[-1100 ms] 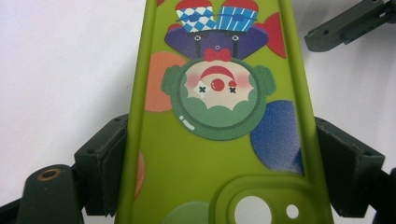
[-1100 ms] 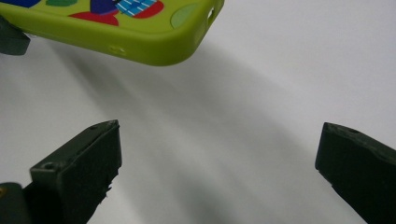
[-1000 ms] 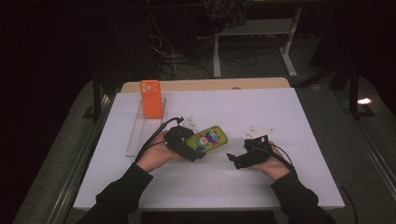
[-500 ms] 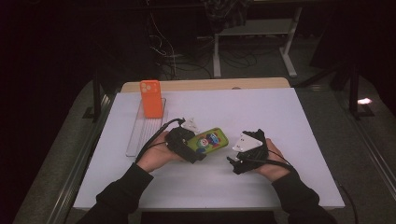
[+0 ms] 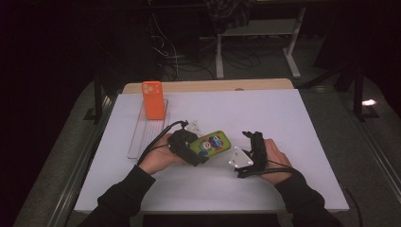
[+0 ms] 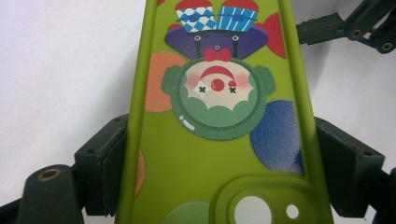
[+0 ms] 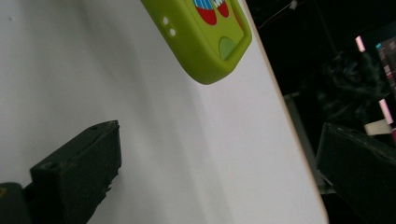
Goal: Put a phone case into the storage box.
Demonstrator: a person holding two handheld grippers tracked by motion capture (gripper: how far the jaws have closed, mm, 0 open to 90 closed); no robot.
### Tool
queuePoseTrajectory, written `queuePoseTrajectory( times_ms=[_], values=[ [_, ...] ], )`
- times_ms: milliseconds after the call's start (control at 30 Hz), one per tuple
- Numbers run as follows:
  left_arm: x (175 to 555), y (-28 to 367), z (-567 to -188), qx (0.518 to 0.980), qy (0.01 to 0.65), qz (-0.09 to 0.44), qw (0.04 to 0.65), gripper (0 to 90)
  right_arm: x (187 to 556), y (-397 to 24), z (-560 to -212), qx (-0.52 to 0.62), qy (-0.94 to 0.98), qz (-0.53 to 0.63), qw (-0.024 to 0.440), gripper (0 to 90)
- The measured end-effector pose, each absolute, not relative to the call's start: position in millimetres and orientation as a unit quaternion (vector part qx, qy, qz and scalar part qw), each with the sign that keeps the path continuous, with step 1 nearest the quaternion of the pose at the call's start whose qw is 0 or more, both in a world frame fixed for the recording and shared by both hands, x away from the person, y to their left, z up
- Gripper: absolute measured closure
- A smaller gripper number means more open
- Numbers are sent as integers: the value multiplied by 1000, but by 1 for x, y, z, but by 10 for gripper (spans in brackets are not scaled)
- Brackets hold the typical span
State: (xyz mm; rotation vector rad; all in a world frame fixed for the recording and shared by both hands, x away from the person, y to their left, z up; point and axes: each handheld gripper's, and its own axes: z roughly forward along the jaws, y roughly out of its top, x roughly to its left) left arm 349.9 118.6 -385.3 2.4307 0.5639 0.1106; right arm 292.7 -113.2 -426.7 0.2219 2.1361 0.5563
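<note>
The left gripper [image 5: 201,153] clamps the green case [image 6: 219,140] by its two long edges; the left gripper view shows its clown print and camera cutout between the jaws. The right gripper [image 7: 219,172] has jaws open and empty, with the case's corner beyond them over the bench [image 5: 283,118]. The high view adds an orange case [image 5: 152,99] far beyond the left jaws.

Lime-green phone case [image 6: 219,154] with clown print; orange case [image 5: 152,99]; white table [image 5: 283,123]; black jaws.

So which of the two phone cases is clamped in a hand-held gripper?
The green clown-print case, in the left hand-held gripper; the orange case stands apart at the table's far left.
</note>
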Motion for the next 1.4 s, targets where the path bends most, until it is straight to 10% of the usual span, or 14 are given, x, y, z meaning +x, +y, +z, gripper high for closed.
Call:
queuePoseTrajectory(
  times_ms=[533,1400],
  values=[
    [351,118,-382,924,215,51,311,158,281,-98,-432,-18,817,166,551,7],
    [345,110,-384,926,210,49,310,158,267,-62,-443,-110,777,148,602,491]
  ],
)
